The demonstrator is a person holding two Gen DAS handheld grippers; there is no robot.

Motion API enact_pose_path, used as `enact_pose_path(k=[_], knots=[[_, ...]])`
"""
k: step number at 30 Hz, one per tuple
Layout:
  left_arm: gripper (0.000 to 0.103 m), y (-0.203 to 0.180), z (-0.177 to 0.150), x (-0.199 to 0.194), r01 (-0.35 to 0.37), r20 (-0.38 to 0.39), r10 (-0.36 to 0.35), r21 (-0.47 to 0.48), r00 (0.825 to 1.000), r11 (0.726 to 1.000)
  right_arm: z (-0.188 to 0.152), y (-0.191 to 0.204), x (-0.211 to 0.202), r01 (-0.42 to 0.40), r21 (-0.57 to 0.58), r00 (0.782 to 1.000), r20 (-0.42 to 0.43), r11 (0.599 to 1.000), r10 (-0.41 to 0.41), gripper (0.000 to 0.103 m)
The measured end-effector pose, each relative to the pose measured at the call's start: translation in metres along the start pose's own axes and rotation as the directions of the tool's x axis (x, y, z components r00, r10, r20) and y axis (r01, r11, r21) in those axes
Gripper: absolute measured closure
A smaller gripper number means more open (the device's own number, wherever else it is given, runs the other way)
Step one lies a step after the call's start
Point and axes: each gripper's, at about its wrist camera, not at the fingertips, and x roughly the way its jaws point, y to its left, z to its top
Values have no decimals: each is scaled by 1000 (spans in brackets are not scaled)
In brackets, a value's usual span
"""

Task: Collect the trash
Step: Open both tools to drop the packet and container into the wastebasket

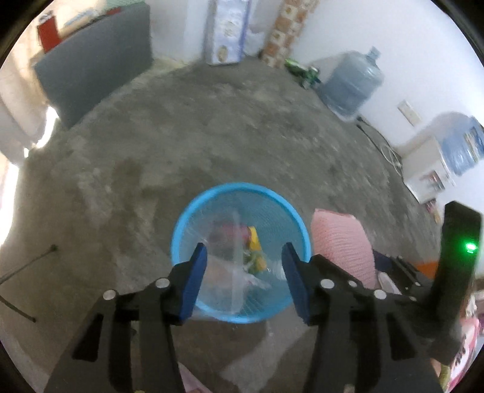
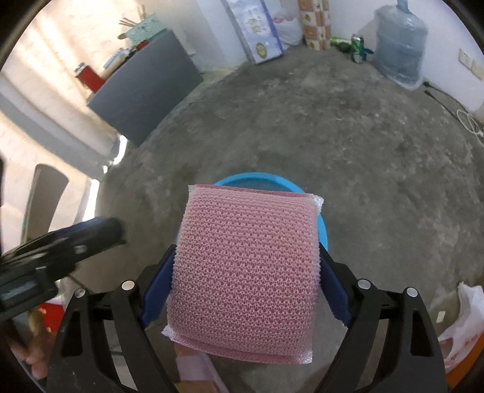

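Note:
A blue mesh basket [image 1: 273,196] stands on the concrete floor, holding clear plastic wrap and a yellow and pink wrapper [image 1: 252,241]. My left gripper [image 1: 244,257] is open and empty, just above the basket's near side. My right gripper [image 2: 246,266] is shut on a pink mesh sponge [image 2: 246,269], held above the basket, whose rim [image 2: 254,178] peeks out behind it. The sponge [image 1: 341,241] also shows in the left wrist view, right of the basket.
A grey cabinet [image 1: 93,75] stands at far left. A large water jug [image 1: 352,81], green cans [image 2: 357,45] and a tall box [image 2: 257,27] line the far wall. Cables [image 2: 466,121] lie at right. A white plastic bag [image 2: 462,320] lies near right.

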Motion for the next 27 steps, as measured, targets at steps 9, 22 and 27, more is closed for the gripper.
enact_pose_path(k=[9,22,27], knots=[[43,6,-2,-13,-33,21,33,41,999,999,-3,-7,17,8,21,1000,-21,1000,-8,20],[39,22,-11,-28,-51,34,51,-3,998,999,1,-11,21,-14,23,1000,-16,1000,14,20],[39,31,-25,-61,0,73,1,-15,997,1000,-4,-18,44,-48,63,993,-106,997,54,20]])
